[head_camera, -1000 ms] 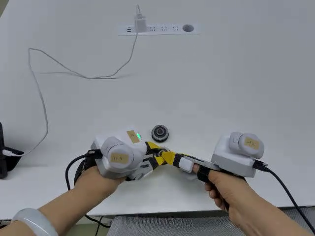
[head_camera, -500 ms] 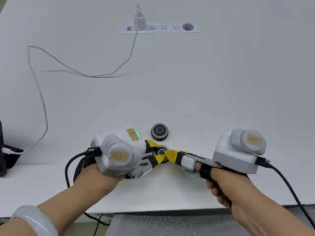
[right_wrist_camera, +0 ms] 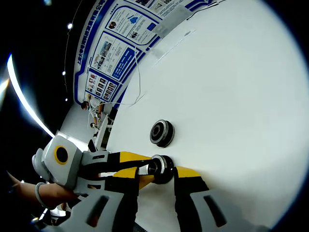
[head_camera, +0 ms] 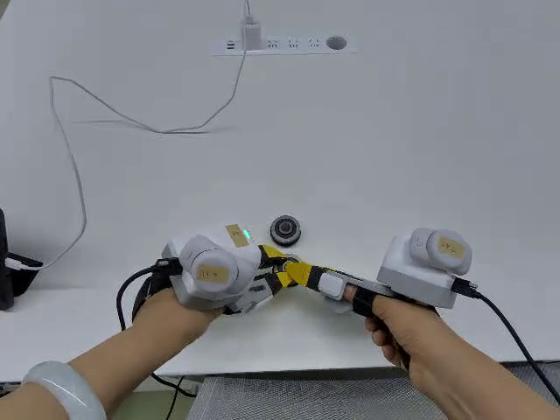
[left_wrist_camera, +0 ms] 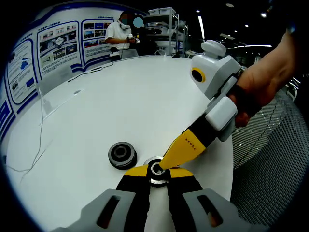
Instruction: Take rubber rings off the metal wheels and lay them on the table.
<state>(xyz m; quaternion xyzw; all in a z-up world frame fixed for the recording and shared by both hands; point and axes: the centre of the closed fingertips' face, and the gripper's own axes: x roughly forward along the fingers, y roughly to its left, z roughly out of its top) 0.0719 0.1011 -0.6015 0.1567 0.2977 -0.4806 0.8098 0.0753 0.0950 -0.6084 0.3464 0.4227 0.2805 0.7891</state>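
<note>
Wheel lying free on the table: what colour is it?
The free wheel is black with a grey metallic band, clearest in the right gripper view.

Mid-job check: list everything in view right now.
held wheel: 1, black-metal, between both tools' jaws
loose wheel: 1, black-metal, on table beyond tools
power strip: 1, white, table's far side
plug: 1, white, in strip
cable: 1, white, plug to table's left
black object: 1, left table edge
table: 1, white
left tool: 1, yellow-black jaws, shut on held wheel
right tool: 1, yellow-black jaws, shut on held wheel
left hand, right hand: 2, holding tools
</note>
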